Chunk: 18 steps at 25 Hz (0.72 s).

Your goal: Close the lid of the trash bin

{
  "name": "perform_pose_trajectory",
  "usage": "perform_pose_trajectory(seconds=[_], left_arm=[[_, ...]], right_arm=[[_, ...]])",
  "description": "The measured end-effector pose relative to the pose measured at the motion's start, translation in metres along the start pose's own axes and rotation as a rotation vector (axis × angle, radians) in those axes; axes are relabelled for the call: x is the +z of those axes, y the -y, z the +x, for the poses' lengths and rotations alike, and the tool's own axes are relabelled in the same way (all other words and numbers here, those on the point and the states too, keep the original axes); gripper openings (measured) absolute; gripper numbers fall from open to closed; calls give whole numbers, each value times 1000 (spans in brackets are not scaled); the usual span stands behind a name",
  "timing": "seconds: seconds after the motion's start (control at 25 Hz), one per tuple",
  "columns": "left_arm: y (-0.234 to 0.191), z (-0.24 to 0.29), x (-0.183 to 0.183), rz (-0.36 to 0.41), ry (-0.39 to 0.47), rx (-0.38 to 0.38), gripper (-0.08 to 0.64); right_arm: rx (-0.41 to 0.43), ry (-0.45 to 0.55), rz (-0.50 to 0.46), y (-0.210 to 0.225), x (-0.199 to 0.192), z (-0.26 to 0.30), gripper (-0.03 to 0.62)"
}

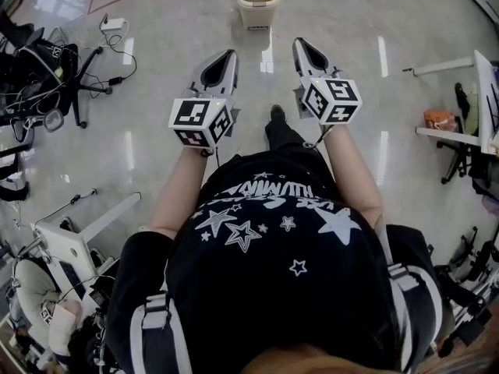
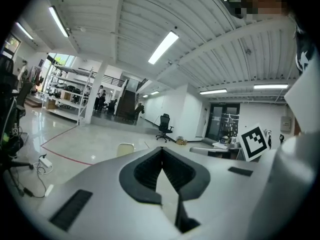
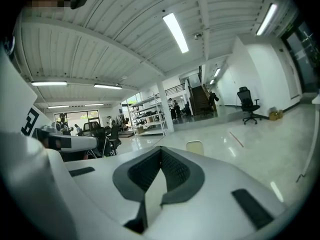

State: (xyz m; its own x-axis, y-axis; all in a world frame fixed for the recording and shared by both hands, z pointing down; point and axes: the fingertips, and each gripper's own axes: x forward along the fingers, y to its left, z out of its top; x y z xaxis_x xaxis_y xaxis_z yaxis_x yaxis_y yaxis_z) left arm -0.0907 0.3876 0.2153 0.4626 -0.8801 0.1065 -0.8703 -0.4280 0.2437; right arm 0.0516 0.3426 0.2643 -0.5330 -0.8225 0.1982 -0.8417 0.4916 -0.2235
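1. We stand on the glossy pale floor (image 1: pixel 156 92). The small cream plastic trash bin (image 1: pixel 257 0) is straight ahead, well apart from both tools. The head view looks down into its open top, so we judge the lid is not yet down. We cannot make out the lid itself clearly.
2. We hold the left grey two-jaw gripper (image 1: pixel 231 53) out in front of our body, nose toward the bin. Its own view shows the jaws pressed together at the tips, with nothing between them and only floor beyond.
3. The right grey two-jaw gripper (image 1: pixel 299 42) rides just beside it, roughly parallel, with its jaws likewise clenched on nothing.
4. In each gripper view the bin is a small cream shape just above the jaw tips and slightly to one side ( (image 2: pixel 126 149), (image 3: pixel 195 147)). We take this to mean both tools are aimed at it for the approach.
5. We judge the task is at its start, and the gap to the bin must be closed first. Jaws kept together suit pushing a lid down rather than gripping it.
6. A black office chair (image 1: pixel 47 68) and a white power strip (image 1: pixel 114 24) lie off to our left, away from the straight path.
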Motion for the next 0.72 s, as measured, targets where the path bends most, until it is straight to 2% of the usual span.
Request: perform_pose_trajectory(seconds=[0.2,0.44,0.72], left_arm=[[-5,52,10,4,-4,33,11],[14,111,9,20,-32,53,11],[14,145,14,16,-28,111,11]], right_arm=[[23,-1,10,44,22,36,2],[33,-10,47,109,35,55,0],[67,-24,65,149,42,77,2]])
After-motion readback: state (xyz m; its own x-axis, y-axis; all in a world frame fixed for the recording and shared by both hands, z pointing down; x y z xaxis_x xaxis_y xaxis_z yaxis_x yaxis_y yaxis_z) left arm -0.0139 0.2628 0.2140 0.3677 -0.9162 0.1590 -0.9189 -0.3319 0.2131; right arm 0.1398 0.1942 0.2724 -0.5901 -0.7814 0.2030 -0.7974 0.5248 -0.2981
